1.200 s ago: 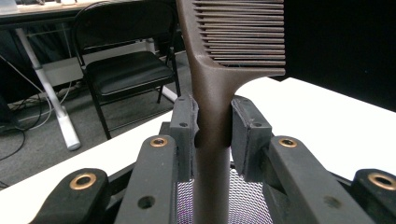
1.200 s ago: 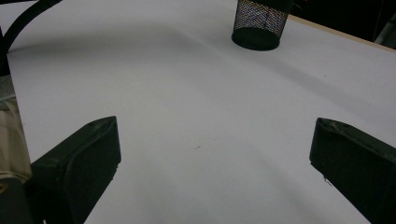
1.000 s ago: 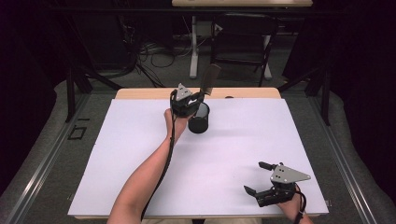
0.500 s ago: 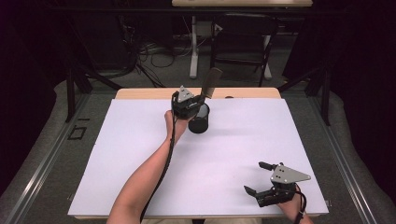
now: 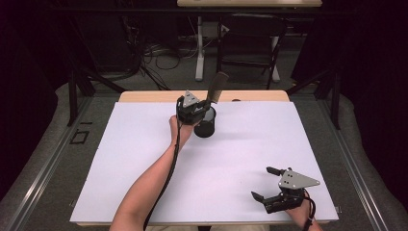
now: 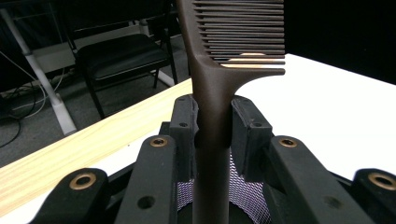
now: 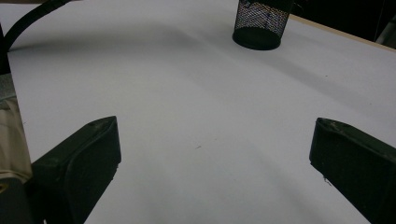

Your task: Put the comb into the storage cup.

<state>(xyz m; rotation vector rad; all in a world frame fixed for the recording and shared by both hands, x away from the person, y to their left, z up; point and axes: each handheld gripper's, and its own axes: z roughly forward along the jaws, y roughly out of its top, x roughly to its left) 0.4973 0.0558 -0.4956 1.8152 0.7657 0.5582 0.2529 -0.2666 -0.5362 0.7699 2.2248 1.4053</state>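
A dark brown comb point(image 5: 217, 86) stands nearly upright, teeth end up, with its handle reaching down into a black mesh cup point(image 5: 206, 126) at the back middle of the white table. My left gripper point(image 5: 205, 107) is shut on the comb's handle just above the cup's rim. In the left gripper view the pads point(image 6: 183, 122) press both sides of the comb handle point(image 6: 212, 154), and the cup's mesh point(image 6: 245, 193) shows below. My right gripper point(image 5: 262, 183) rests near the front right edge, open with nothing between its jaws point(image 7: 215, 154). The mesh cup point(image 7: 260, 23) stands far ahead of it.
A white sheet point(image 5: 250, 144) covers the table, with a wooden strip point(image 5: 144, 96) bare along the far edge. A dark chair point(image 5: 250, 43) and a table leg point(image 5: 199, 48) with cables stand on the floor beyond. The left gripper's cable point(image 5: 168, 168) trails along the forearm.
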